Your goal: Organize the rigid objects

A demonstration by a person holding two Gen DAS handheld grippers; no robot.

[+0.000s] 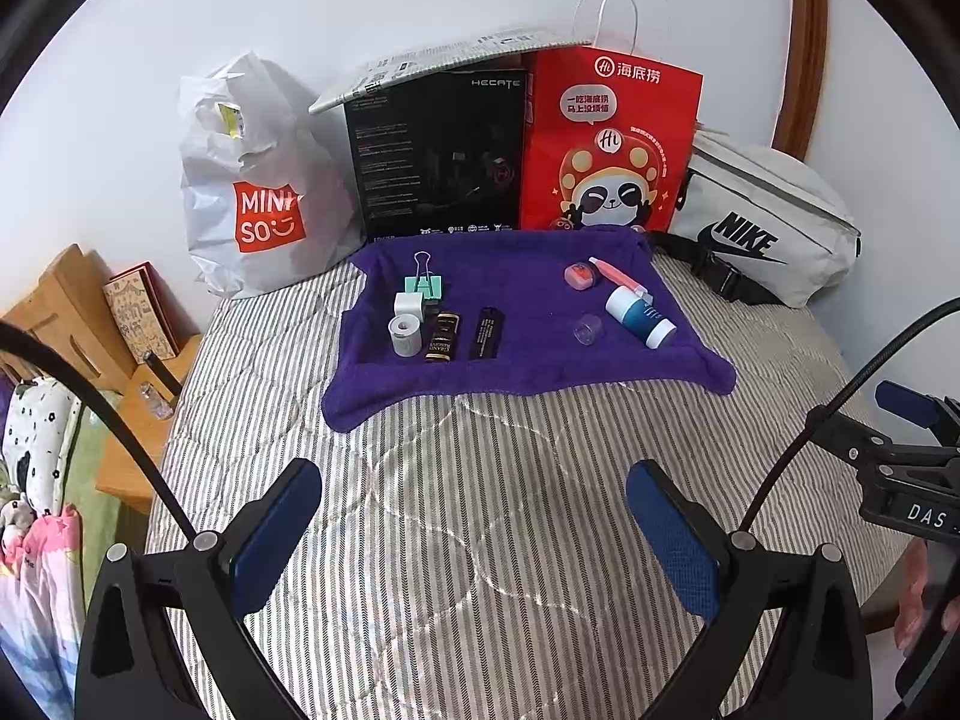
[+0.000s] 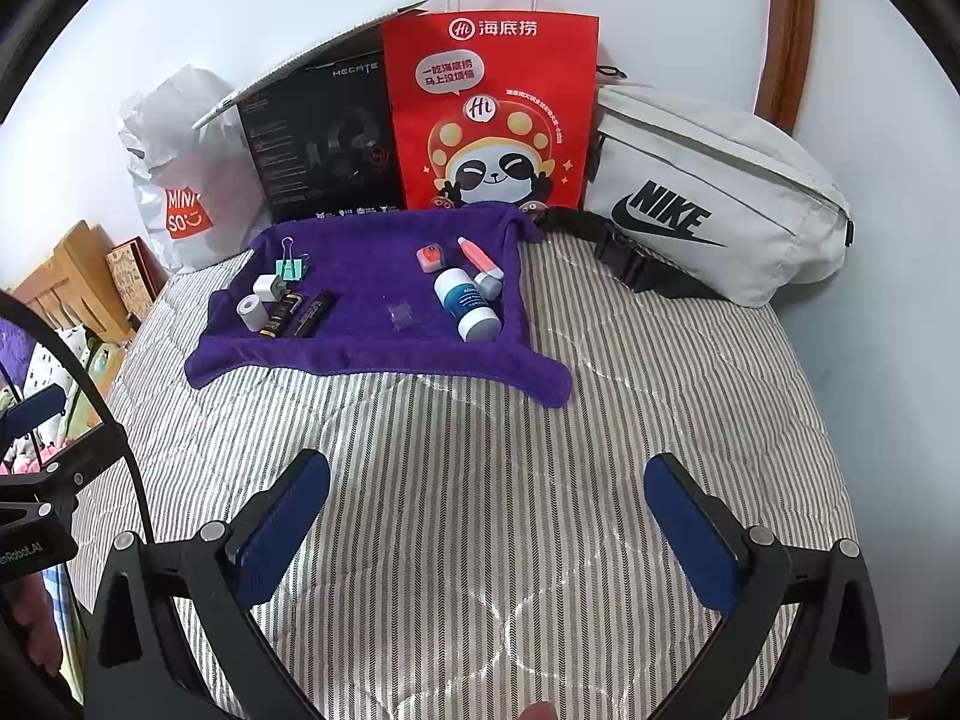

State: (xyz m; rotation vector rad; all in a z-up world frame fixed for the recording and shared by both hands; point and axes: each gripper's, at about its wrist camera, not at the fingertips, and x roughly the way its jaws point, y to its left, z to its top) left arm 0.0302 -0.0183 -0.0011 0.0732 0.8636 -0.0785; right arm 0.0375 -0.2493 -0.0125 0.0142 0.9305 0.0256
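The left tongs (image 1: 474,540) and right tongs (image 2: 486,534) both stand spread wide and hold nothing, their blue textured pads (image 1: 273,534) above the near part of a bed covered by a grey-and-white herringbone-striped quilt (image 1: 480,510). A purple terry-cloth towel (image 1: 528,300) lies flat on the far half of the bed and carries all the rigid items. On its left side: a mint-green metal binder clip (image 1: 423,282), a white cube-shaped plastic plug (image 1: 409,303), a small white cylindrical roll (image 1: 404,333), a black-and-gold printed tube (image 1: 442,336) and a black rectangular stick (image 1: 487,333) lying side by side. On its right side: a pink round lidded pot (image 1: 581,275), a coral-pink slim pen-shaped tube (image 1: 615,277), a blue-and-white cylindrical bottle (image 1: 639,318) lying on its side, and a small clear plastic cap (image 1: 588,329). Against the far wall stand a crinkled white plastic bag printed "MINISO" (image 1: 264,180), a black glossy cardboard box marked "HECATE" (image 1: 438,156), a red paper carrier bag with a panda cartoon and Chinese characters (image 1: 606,144), and a light grey fabric waist pack lettered "NIKE" (image 1: 762,222).
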